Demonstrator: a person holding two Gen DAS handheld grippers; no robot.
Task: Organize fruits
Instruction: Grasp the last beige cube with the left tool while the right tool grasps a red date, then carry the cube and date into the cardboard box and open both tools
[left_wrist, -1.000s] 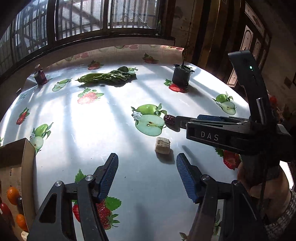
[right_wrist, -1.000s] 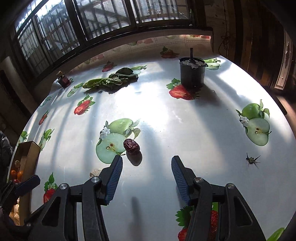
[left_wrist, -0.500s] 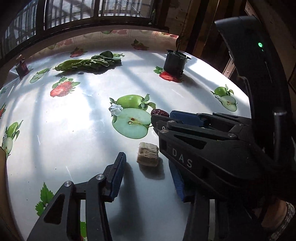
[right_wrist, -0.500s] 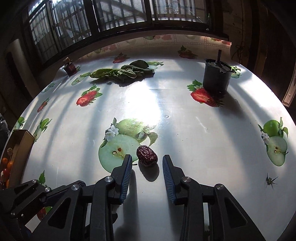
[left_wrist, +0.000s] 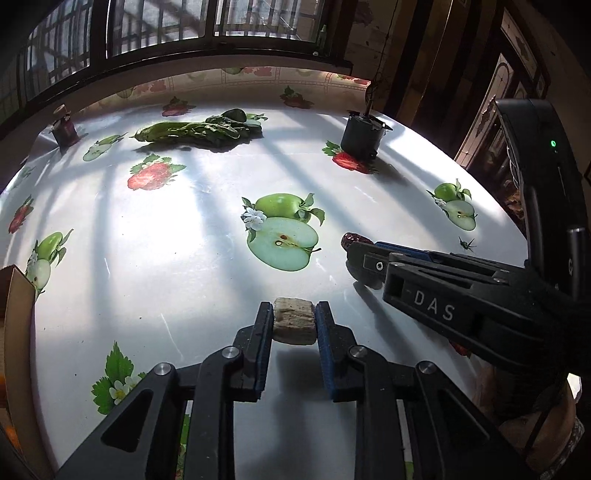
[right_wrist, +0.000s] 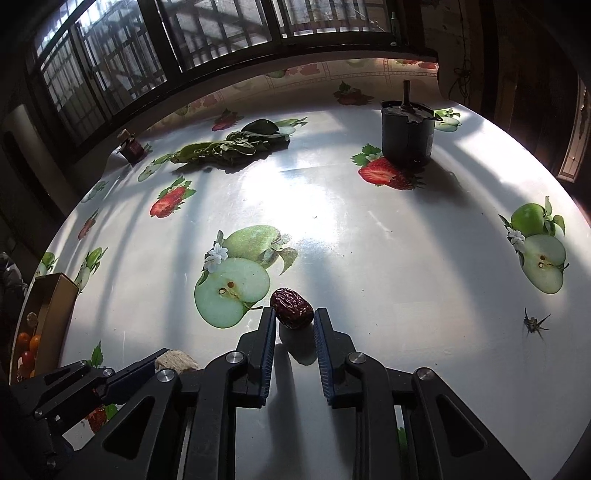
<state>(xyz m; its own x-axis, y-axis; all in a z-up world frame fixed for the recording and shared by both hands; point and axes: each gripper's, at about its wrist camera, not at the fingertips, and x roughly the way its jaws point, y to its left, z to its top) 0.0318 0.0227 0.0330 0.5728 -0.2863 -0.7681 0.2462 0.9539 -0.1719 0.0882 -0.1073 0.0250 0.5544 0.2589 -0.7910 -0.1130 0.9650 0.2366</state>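
A: What does the left wrist view give you?

B: My left tool (left_wrist: 294, 323) sits low in the centre of the frame, its blue pads clamped on both sides of a pale, rough block (left_wrist: 294, 325) that rests on the worktop (left_wrist: 166, 258). I can't tell what the block is. At right of the frame my right tool (left_wrist: 360, 251) reaches in from the side, and a dark red date (left_wrist: 351, 240) peeks out just past its tip. A printed green apple sits mid-frame. At the upper left a bunch of leafy greens (left_wrist: 199, 131) lies flat, with a small dark jar (left_wrist: 64, 125) further left; a dark pot (left_wrist: 362, 134) stands at the upper right. The edge of a cardboard box (left_wrist: 18, 332) shows at the far left.

A: And the right wrist view?

B: Here the right tool (right_wrist: 294, 321) is at lower centre, its two pads closed in on the wrinkled date (right_wrist: 291, 308), touching it on either side; the date lies on the worktop (right_wrist: 369, 240), just right of the printed halved apple. At the lower left the left tool (right_wrist: 162, 363) shows side on, with the pale block (right_wrist: 175, 362) at its tip. The cardboard box (right_wrist: 51, 306) at the left edge holds small orange and red fruits (right_wrist: 27, 347). The greens (right_wrist: 229, 146) and jar (right_wrist: 131, 147) lie at the upper left, the pot (right_wrist: 406, 133) at the upper right.
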